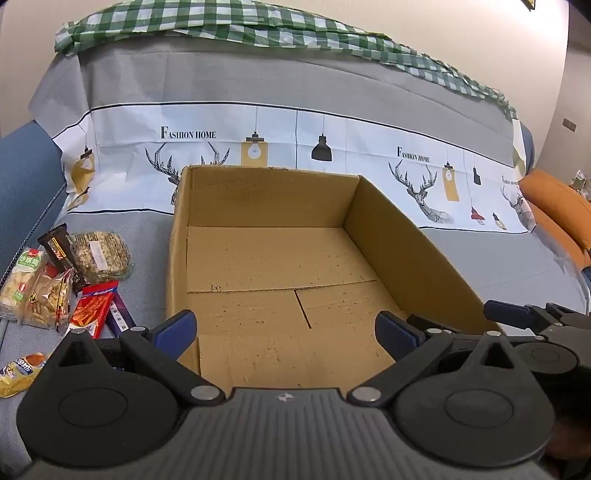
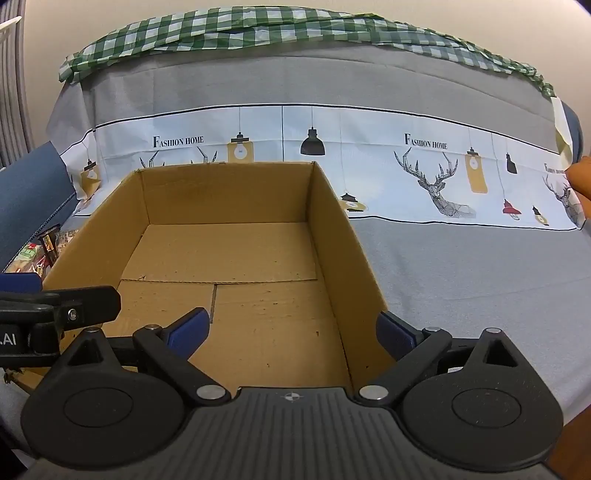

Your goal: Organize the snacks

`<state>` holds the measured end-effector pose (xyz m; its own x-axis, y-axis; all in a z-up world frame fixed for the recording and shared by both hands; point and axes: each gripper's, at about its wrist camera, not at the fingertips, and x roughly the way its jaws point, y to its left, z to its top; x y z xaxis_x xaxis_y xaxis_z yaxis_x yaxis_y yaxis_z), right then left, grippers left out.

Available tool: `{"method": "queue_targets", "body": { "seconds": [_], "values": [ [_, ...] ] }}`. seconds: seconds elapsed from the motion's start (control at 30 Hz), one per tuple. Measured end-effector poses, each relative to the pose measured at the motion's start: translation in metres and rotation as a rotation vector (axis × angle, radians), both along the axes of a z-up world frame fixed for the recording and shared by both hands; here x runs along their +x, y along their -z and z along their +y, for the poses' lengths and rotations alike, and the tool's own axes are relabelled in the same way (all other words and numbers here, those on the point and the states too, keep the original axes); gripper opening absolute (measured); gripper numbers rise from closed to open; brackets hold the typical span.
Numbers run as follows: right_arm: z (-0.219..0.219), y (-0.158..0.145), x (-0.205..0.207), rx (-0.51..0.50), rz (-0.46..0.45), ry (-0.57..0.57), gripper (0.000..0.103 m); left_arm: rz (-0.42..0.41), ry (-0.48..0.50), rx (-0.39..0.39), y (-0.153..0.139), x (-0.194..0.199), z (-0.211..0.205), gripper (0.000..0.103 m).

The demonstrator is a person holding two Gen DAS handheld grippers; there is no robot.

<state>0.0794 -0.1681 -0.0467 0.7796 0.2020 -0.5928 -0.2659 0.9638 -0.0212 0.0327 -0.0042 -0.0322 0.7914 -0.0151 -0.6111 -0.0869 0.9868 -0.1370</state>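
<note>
Box: cardboard box (image 1: 280, 280) on the sofa, nothing inside.
Snacks: snack packets (image 1: 66, 280) all piled left of it, none packed.
Fingers: left gripper (image 1: 284, 332) and right gripper (image 2: 291, 328) spread apart, holding nothing.
Progress: judged unstarted.

Cardboard box (image 1: 280, 258): brown, open-topped, upright, nothing inside. Snack packets (image 1: 62, 284): assorted crisps, crackers, a red carton, heaped on the grey cover just left of the box.

Plain brown cardboard box (image 1: 280, 266), green-and-white checked cloth (image 1: 229, 26), grey deer-printed cover (image 2: 461, 258), orange cushion (image 1: 557, 210).
</note>
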Motion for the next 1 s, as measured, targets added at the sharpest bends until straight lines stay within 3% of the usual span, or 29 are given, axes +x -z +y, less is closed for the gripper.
{"method": "queue_targets", "body": {
  "seconds": [0.3, 1.0],
  "values": [
    [0.0018, 0.0013, -0.0038, 0.009, -0.022, 0.005, 0.091, 0.000, 0.004, -0.002, -0.0006, 0.0010, 0.0006, 0.103],
    [0.0000, 0.0007, -0.0043, 0.022, -0.027, 0.008, 0.091, 0.004, 0.005, 0.000, -0.0010, 0.0014, 0.0015, 0.103]
  ]
}}
